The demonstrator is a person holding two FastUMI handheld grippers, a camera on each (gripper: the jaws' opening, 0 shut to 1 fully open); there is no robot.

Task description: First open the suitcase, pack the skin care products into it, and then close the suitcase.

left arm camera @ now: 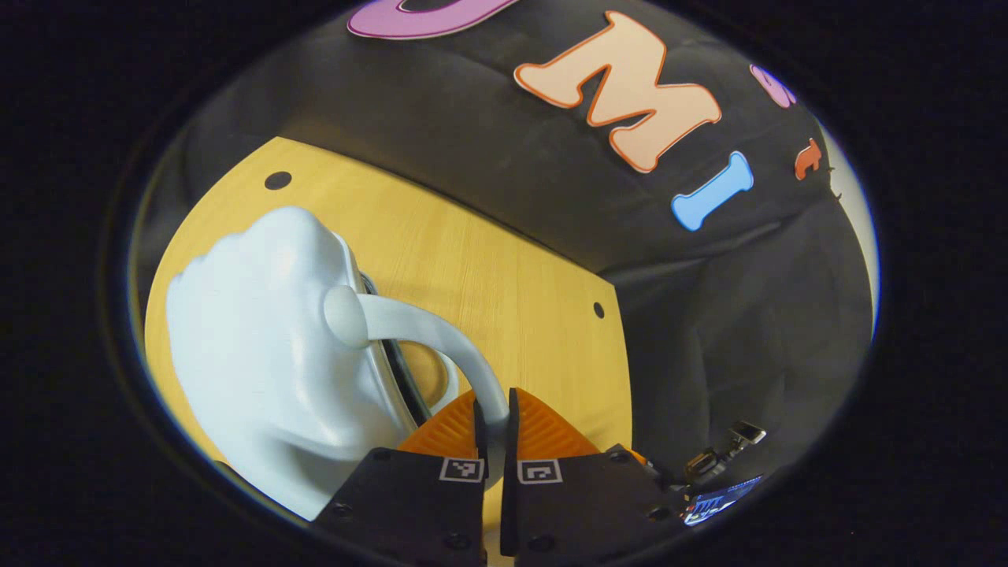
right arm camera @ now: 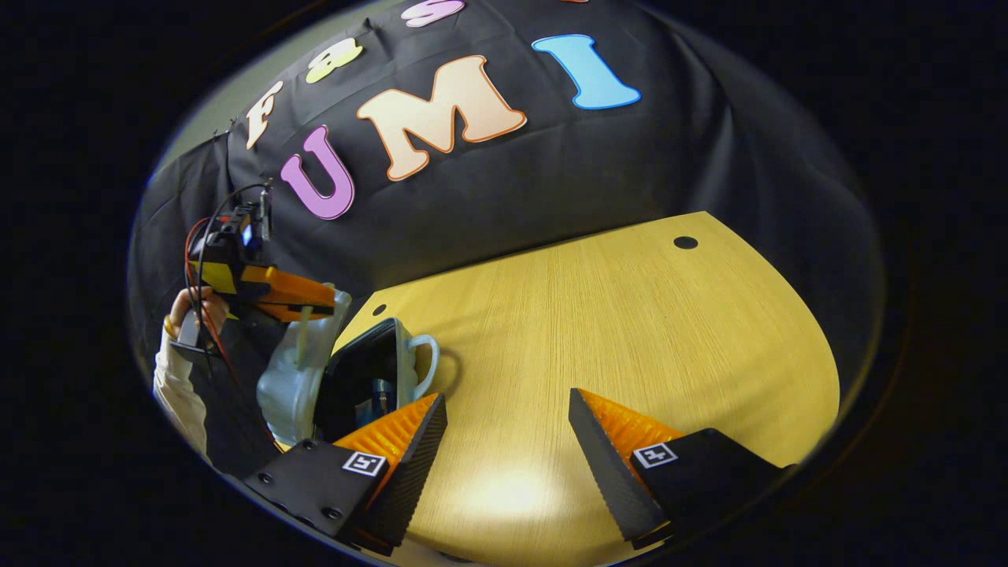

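A: Table [right arm camera: 630, 315] first: bare wood from the middle out to three o'clock in the right gripper view. Case [right arm camera: 303, 370] sits at its nine o'clock edge, pale shell standing half open, dark inside showing.

B: And the lid is what the left gripper [left arm camera: 494, 417] has?

A: By its handle [left arm camera: 425, 331], I'd judge. In the left gripper view both orange fingers [left arm camera: 449, 431] pinch that pale loop at six o'clock, with the shell bulging toward nine.

B: So closing is the step?

A: Likely; some small bottle seems to sit inside, too dim to name. Swing the lid along its hinge arc, don't shove sideways, or the case may skid off the edge.

B: Right gripper [right arm camera: 508, 441]?

A: Jaws wide, nothing between them, hovering over bare wood near six o'clock. It could press the shell down once the halves meet.
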